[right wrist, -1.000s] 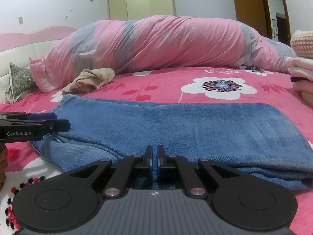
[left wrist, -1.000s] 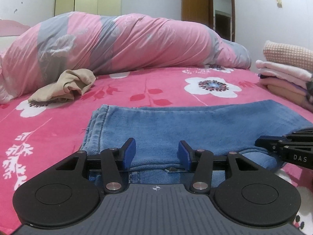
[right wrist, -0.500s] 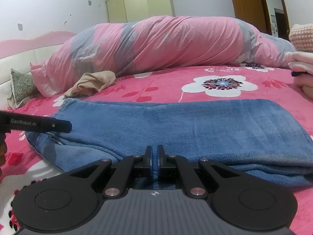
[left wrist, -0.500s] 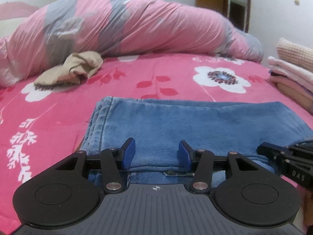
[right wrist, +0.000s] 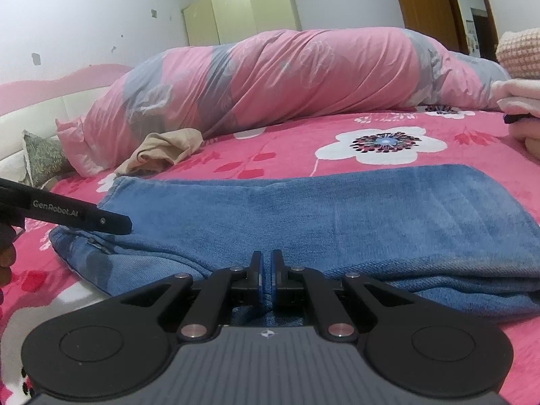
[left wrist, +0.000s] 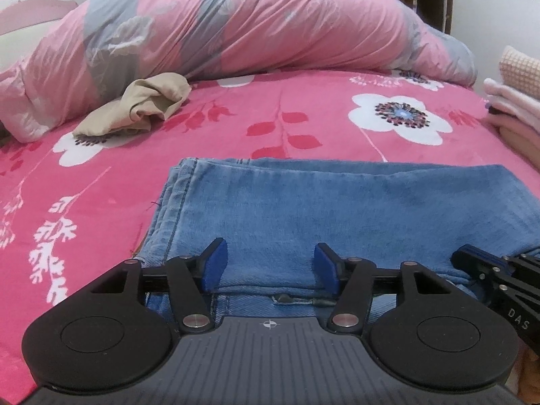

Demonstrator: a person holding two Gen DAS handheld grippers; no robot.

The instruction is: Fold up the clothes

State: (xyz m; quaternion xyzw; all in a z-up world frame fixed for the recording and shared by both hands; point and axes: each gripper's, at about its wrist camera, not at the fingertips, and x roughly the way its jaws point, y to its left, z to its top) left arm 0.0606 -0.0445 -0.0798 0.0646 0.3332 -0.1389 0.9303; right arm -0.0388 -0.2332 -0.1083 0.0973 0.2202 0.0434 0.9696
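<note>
My folded blue denim jeans lie near the pink floral bed's front edge, long axis crosswise to both tongs. My left tongs have just been opening, jaws apart over the denim's near edge, gripping nothing. My right tongs are pinched closed at the same edge; whether they hold denim I cannot tell.

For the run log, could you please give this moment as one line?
jeans: folded on bed | left hand-held gripper: opening, empty | right hand-held gripper: shut on jeans

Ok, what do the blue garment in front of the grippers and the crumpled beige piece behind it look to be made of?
The blue garment looks like washed denim: matte, faded, with a twill weave and stitched seams along its edge. The beige piece seems a thin, soft fabric, maybe cotton, since it collapses into loose folds; its weave is too small to tell.
</note>
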